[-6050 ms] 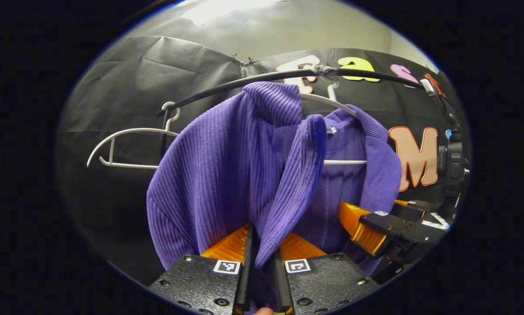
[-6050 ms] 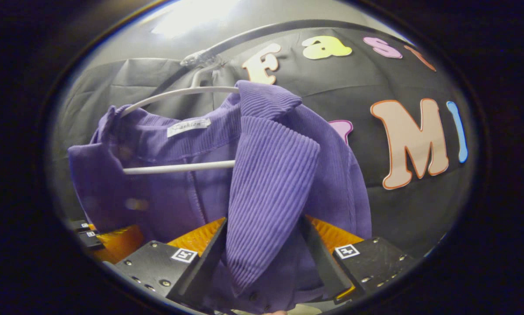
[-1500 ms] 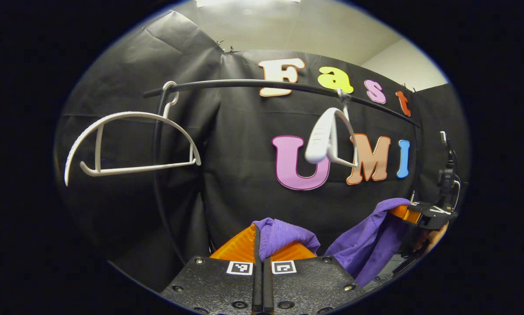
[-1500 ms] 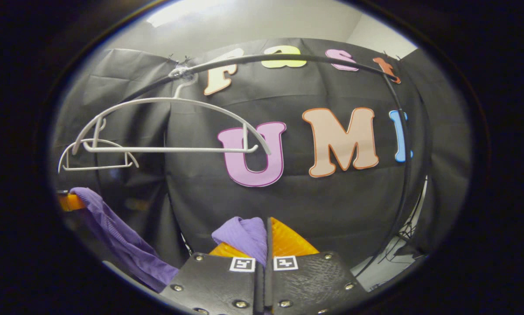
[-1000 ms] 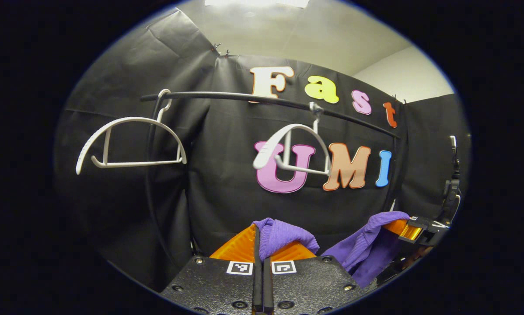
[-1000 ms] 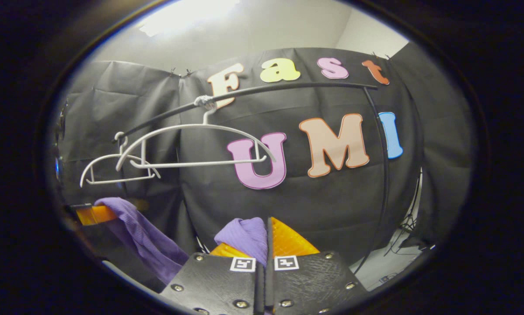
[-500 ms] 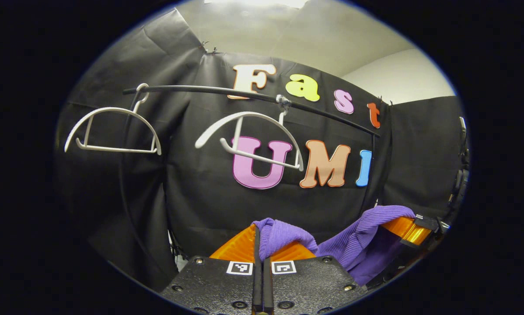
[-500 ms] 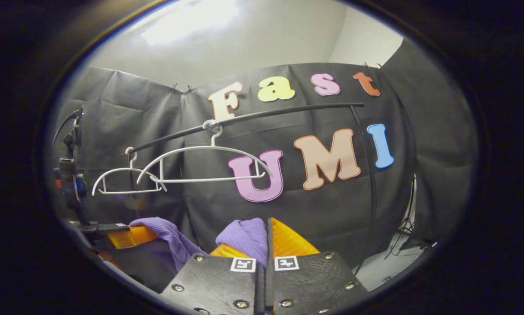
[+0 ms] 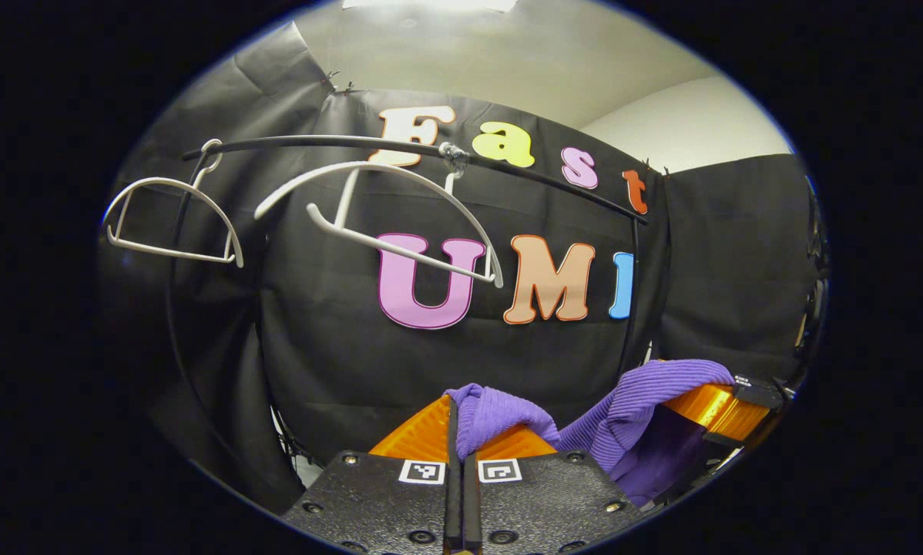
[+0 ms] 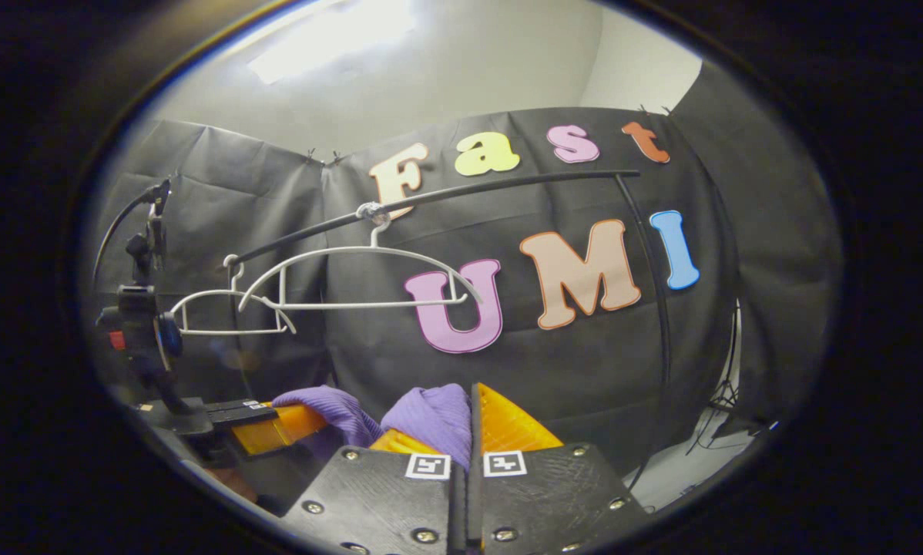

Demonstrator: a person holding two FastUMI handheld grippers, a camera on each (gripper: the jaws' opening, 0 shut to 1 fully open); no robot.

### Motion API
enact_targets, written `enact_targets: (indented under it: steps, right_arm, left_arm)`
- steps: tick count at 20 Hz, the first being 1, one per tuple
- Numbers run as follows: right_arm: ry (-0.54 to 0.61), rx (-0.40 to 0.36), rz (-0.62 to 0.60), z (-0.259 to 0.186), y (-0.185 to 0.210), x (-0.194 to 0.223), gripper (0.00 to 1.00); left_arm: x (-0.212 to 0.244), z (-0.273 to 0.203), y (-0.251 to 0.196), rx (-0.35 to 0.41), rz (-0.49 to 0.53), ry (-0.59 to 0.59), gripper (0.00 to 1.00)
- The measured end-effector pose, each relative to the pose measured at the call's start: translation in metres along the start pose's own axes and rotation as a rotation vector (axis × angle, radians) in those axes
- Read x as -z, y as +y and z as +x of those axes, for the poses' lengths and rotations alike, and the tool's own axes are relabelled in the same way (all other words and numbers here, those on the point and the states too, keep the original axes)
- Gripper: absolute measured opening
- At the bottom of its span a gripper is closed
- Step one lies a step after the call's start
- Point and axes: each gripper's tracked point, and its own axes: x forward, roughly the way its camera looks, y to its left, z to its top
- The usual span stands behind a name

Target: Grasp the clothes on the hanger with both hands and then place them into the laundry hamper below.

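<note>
The purple ribbed garment [image 9: 500,412] is off its hanger and hangs between my two grippers. My left gripper [image 9: 455,432] is shut on a bunched fold of it at the bottom of the left gripper view. To the right there, more purple cloth [image 9: 654,385] drapes over the right gripper [image 9: 719,408]. In the right gripper view my right gripper [image 10: 469,432] is shut on another fold of the garment [image 10: 431,416]. The left gripper [image 10: 276,424] sits close at lower left with cloth [image 10: 327,408] over it. The rest of the garment hangs below, hidden.
Two bare white hangers [image 9: 384,208] [image 9: 169,220] hang on the black curved rail [image 9: 315,142] ahead and above; in the right gripper view they are the hangers [image 10: 354,277] [image 10: 215,308]. A camera mount on a stand [image 10: 142,308] is at the left. Black cloth wall lies behind.
Six seconds ago the garment hung on the hanger; now it is off and held low. Over the last second the two grippers have come closer together, and the bare hanger has swung round.
</note>
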Motion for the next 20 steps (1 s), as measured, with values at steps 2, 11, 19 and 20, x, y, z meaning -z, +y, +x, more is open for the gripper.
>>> enact_targets:
  steps: [2,11,19,20]
  right_arm:
    - [0.005,0.003,-0.001,0.007,-0.004,0.011,0.02]
    - [0.061,0.034,0.009,0.033,-0.026,0.079,0.02]
    - [0.179,0.070,0.075,0.057,-0.049,0.180,0.02]
    - [0.206,0.086,0.075,0.058,-0.054,0.196,0.02]
  left_arm:
    - [0.008,0.005,0.002,-0.005,0.003,-0.002,0.02]
    - [0.062,0.031,0.016,-0.035,0.033,-0.011,0.02]
    - [0.163,0.060,0.041,-0.060,0.023,0.063,0.02]
    - [0.177,0.064,0.044,-0.061,0.029,0.078,0.02]
